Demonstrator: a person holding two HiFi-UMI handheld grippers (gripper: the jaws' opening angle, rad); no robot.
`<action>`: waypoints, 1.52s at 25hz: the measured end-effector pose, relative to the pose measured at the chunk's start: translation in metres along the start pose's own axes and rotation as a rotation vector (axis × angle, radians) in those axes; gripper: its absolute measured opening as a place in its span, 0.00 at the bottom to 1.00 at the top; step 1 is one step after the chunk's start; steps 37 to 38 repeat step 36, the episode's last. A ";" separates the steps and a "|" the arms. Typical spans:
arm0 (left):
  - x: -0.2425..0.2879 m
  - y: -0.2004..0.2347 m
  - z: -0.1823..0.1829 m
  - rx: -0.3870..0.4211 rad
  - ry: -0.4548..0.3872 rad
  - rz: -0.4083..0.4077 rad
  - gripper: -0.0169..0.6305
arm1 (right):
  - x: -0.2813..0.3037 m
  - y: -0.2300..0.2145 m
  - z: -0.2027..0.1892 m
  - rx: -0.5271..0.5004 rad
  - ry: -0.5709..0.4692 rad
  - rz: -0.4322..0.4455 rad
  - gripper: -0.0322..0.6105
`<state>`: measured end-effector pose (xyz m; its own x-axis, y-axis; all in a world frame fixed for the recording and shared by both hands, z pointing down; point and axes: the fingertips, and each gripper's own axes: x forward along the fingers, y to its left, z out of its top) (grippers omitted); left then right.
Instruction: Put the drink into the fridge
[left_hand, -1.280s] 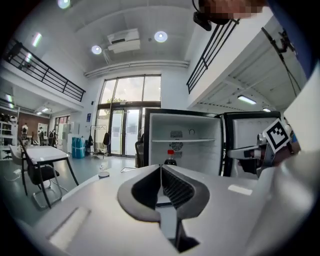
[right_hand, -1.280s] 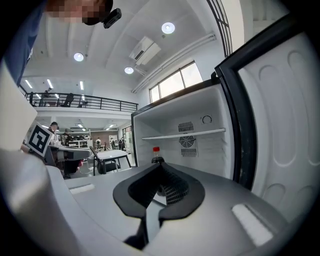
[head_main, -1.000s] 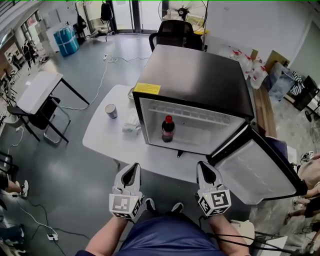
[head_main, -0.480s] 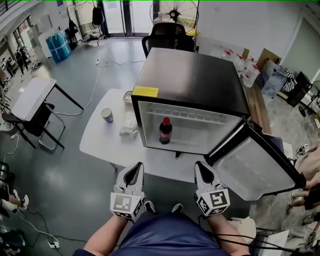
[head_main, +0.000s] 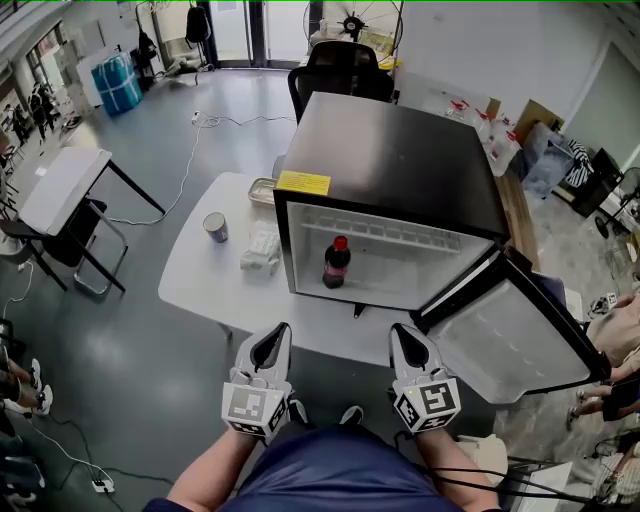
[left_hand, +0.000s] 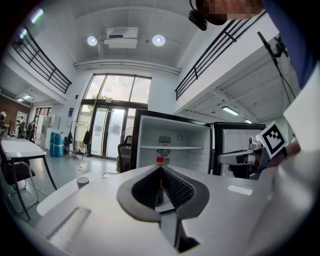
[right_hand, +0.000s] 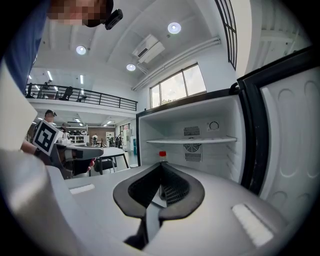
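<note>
A dark cola bottle (head_main: 336, 262) with a red cap stands upright inside the open black mini fridge (head_main: 400, 165), at the left of its white compartment. The fridge door (head_main: 515, 335) hangs wide open to the right. My left gripper (head_main: 270, 347) and right gripper (head_main: 408, 345) are both shut and empty, held side by side near my body, well short of the table. Only the bottle's red cap (left_hand: 159, 160) shows above the left jaws in the left gripper view. In the right gripper view the cap (right_hand: 162, 154) likewise peeks over the jaws.
The fridge stands on a white table (head_main: 205, 285). Left of it are a small can-like cup (head_main: 214, 227), a white packet (head_main: 260, 250) and a metal tray (head_main: 264, 188). A black chair (head_main: 345, 68) is behind the fridge. A folding table (head_main: 60, 185) stands left.
The head view has shifted slightly, so the fridge and table sit a little differently in frame. Both grippers stay shut in the same spot; the bottle has not moved.
</note>
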<state>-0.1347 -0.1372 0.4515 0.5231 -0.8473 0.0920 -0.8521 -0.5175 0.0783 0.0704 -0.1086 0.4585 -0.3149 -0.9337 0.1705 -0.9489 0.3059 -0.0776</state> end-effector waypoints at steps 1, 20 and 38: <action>0.000 0.000 -0.001 -0.001 0.001 0.000 0.04 | 0.000 0.001 0.000 -0.001 0.001 0.001 0.06; 0.010 0.001 -0.015 -0.018 0.025 0.017 0.04 | 0.010 -0.001 -0.001 0.009 -0.008 0.017 0.06; 0.020 0.004 -0.018 -0.014 0.029 -0.021 0.04 | 0.013 0.001 -0.003 0.014 0.001 -0.018 0.06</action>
